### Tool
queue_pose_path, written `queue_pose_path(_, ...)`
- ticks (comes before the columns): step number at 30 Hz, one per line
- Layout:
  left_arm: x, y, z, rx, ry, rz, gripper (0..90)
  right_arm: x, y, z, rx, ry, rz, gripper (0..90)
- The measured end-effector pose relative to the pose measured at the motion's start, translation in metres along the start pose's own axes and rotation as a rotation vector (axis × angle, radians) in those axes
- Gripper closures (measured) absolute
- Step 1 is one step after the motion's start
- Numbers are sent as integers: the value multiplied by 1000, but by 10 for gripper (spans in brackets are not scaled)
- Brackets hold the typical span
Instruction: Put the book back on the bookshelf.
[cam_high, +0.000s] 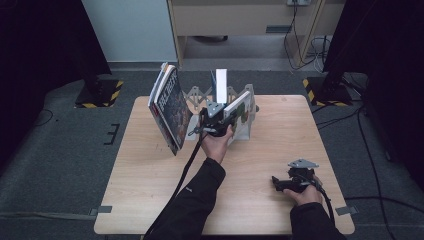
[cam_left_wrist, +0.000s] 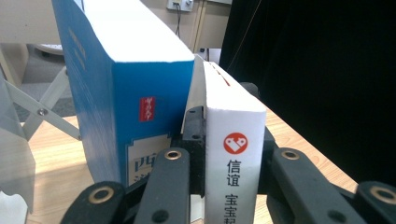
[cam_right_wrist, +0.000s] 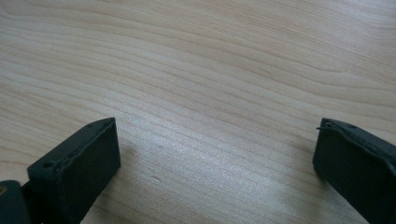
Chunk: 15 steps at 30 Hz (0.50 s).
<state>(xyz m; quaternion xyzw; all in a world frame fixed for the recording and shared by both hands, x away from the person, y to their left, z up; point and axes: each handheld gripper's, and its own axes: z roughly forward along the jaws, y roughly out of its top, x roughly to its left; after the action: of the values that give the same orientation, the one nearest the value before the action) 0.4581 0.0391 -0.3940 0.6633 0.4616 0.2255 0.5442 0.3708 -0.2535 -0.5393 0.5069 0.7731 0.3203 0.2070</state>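
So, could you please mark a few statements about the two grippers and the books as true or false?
1. The left gripper grips the spine of a white book. True.
2. The right gripper holds a book. False: its jaws are open over the bare wooden table.
3. A blue book stands beside the white one. True.
4. The dark-covered book lies flat on the table. False: it stands tilted at the rack's left end.

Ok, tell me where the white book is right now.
The white book sits between the left gripper's jaws at the table's far middle, in the rack, just right of the blue book.
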Motion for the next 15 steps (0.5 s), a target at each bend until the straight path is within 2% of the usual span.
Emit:
queue_pose_path(11,-4,-17,9,22,-4,3,746,0,0,0,0,0,0,10)
queue_pose_path(15,-8,-22,13,29,13,20,746,0,0,0,0,0,0,10)
